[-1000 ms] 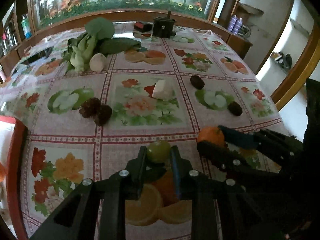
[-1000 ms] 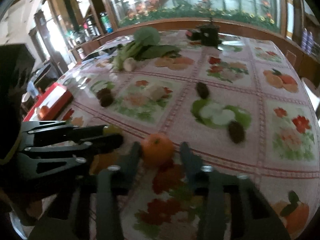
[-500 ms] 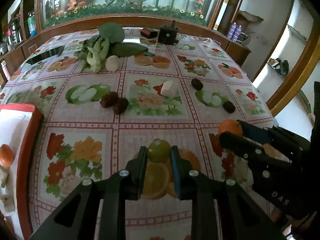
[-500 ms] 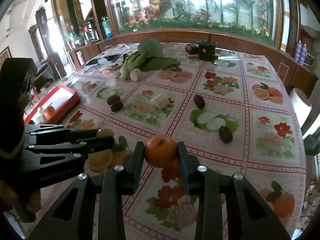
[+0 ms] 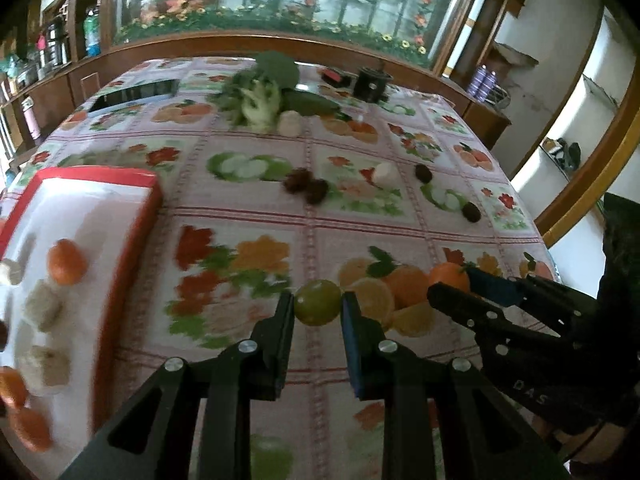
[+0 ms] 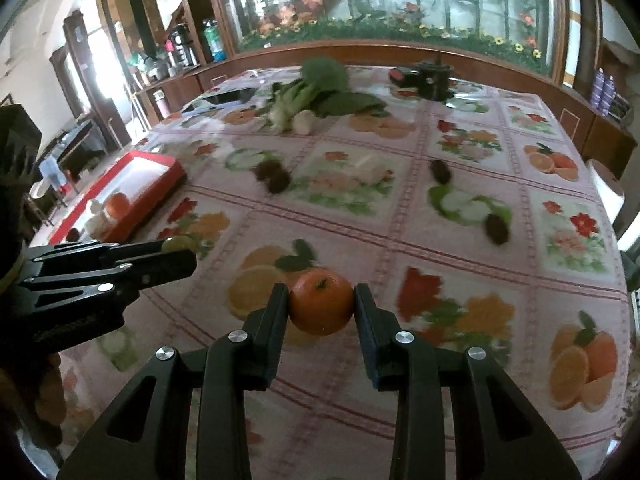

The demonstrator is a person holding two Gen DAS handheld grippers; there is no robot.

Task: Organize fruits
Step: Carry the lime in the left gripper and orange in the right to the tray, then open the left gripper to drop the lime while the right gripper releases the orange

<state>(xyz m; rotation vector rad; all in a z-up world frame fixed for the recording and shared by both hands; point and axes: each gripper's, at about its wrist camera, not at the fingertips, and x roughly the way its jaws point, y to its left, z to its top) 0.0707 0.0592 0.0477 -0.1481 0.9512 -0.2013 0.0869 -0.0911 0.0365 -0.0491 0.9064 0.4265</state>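
Wood-framed glass cabinets with painted flowers ring a big table [image 6: 500,280] under a glossy oilcloth printed with fruit and blossom squares. At its left edge sits a red-rimmed tray [image 5: 132,236] with a white floor, already holding small oranges and pale blocky pieces, so it looks like the collecting place for the sorting. Far across lies a heap of leafy greens [image 6: 320,92] beside a black pot [image 6: 434,80], well apart from the work. Dark wrinkled fruits [image 6: 274,176] lie scattered mid-table, judged still to be gathered. The left tool [image 5: 318,312] is clamped on a smooth round green fruit [image 5: 318,307], pads pressing both sides, held clear of the cloth. The right tool [image 6: 322,308] likewise grips a firm, dimpled orange [image 6: 322,306] at its widest part. Both point toward the tray side, probably to carry the two fruits there together
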